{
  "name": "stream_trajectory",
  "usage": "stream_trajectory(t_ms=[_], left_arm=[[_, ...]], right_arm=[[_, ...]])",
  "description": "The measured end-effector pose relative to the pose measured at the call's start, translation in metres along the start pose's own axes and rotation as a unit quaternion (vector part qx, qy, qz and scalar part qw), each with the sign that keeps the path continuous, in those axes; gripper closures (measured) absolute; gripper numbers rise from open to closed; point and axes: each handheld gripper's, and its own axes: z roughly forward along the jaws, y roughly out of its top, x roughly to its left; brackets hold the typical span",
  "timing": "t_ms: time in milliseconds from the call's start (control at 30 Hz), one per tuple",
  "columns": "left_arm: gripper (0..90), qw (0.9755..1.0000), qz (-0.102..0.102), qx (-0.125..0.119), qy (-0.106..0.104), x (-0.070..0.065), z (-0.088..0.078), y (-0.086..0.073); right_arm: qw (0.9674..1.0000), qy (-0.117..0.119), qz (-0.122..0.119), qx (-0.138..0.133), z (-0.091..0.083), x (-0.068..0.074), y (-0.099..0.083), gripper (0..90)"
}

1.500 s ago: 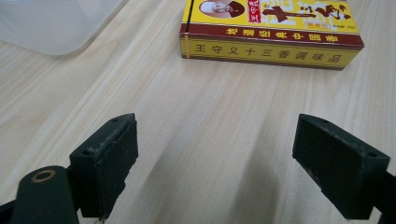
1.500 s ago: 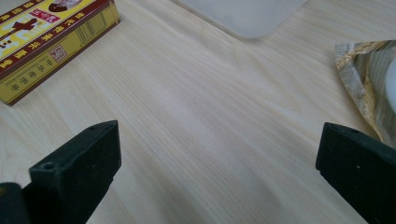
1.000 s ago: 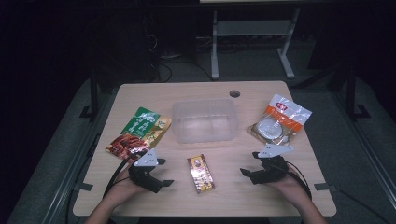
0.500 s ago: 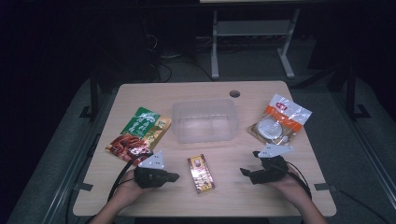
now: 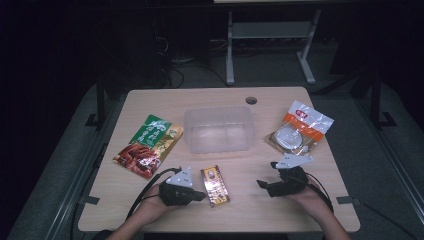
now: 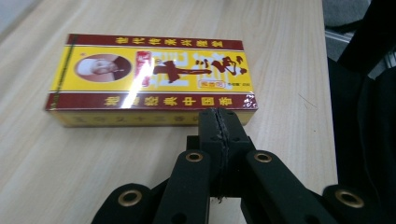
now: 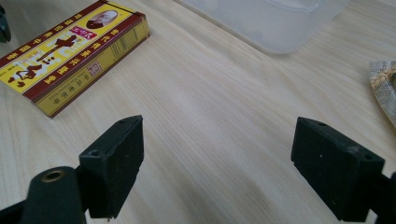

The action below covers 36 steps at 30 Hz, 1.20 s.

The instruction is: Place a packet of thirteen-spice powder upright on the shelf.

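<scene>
1. Nearest the person: left gripper [image 5: 199,192] low on the surface [image 5: 250,215], jaws clenched together on nothing, tips pressed flat against each other in the left gripper view and aimed at the yellow-and-red box [image 6: 149,77].
2. Just beyond those tips: box lying flat, printed face up, its near long side straight across the jaws' line of sight, tips just beside that side toward one end; touching or not, cannot tell.
3. Seen from the high view: box between the two grippers, long axis running roughly away from the person, left gripper just beside it, right gripper [image 5: 267,186] well apart on the other side.
4. Right gripper: jaws released and wide, bare surface between them, box off up and to the left in the right gripper view.
5. Judged nearer hand for the box: the left, though shut jaws suit a push more than a grasp.
6. Farther back: clear plastic container [image 5: 219,129], open and apparently empty, past the box's far end.
7. Flanking it: green-and-red snack packet [image 5: 147,145] to the left, orange-and-white packet [image 5: 299,127] to the right.
</scene>
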Motion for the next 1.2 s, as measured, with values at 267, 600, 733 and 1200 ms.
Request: stream_trajectory(t_ms=[267, 600, 733, 1200], left_arm=[[89.6, 0.9999, 0.012, 0.000, -0.010, -0.002, 0.017, 0.012], [89.6, 0.9994, 0.030, -0.002, -0.019, 0.000, 0.044, 0.034], [89.6, 0.9991, 0.037, -0.003, -0.018, 0.004, 0.050, 0.042], [89.7, 0.9976, 0.028, -0.034, 0.053, 0.054, 0.033, 0.075]], right_arm=[[1.0000, 0.000, -0.003, 0.001, 0.001, 0.000, 0.000, 16.7], [1.0000, 0.002, -0.006, 0.001, 0.000, 0.000, -0.001, 16.7], [1.0000, 0.003, -0.002, 0.001, -0.001, 0.000, -0.001, 16.7], [1.0000, 0.001, -0.009, 0.002, -0.001, -0.001, -0.002, 16.7]])
